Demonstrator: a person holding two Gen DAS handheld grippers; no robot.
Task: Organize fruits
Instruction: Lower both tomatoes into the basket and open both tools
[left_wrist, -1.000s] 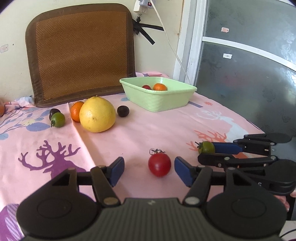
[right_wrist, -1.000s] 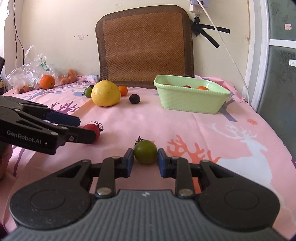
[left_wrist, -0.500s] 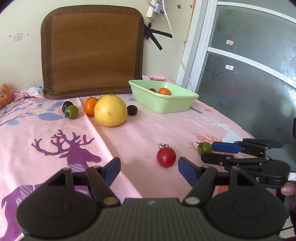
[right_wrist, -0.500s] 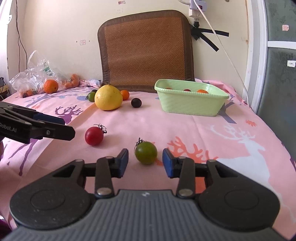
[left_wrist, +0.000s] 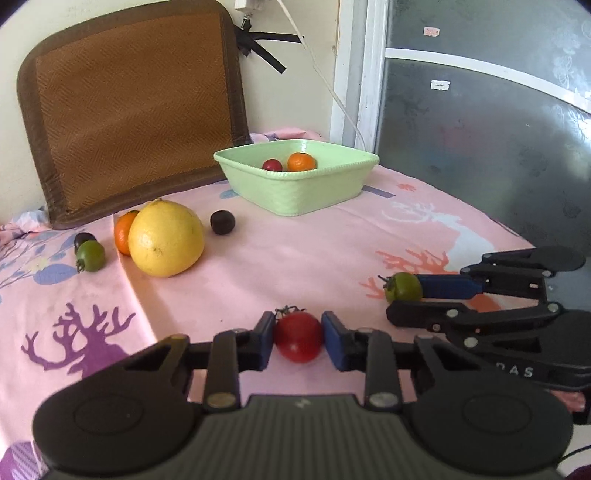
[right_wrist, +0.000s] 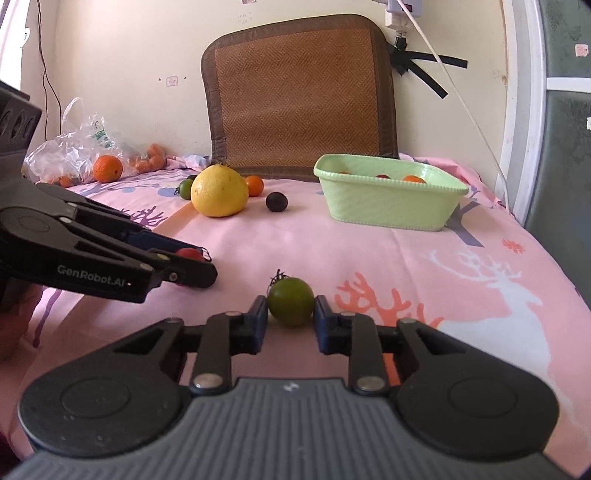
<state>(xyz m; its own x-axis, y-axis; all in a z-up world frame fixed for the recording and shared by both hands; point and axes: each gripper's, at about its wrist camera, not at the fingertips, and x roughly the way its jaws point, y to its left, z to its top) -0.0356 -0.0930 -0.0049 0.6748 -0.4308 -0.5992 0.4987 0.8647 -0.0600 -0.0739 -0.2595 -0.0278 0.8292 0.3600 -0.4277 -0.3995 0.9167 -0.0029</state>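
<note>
now that both sets of fingers have just been closing, the left gripper (left_wrist: 298, 336) holds the red tomato (left_wrist: 297, 340) between its blue pads and the right gripper (right_wrist: 290, 318) holds the green tomato (right_wrist: 290, 301) the same way; half a second ago each fruit sat loose between wider fingers. both tomatoes appear to rest on the pink cloth (left_wrist: 314, 254) over the worktop, near its front, so i judge the grasp done and the lift and carry to the green basket (left_wrist: 295, 192) next. the basket stands toward the back right, already holding a small red fruit and an orange one. open cloth runs from both grippers to it. the yellow pomelo (left_wrist: 166, 240) and dark plum (left_wrist: 222, 222) lie left of that path. the worktop's right edge falls away just beside the right gripper.
</note>
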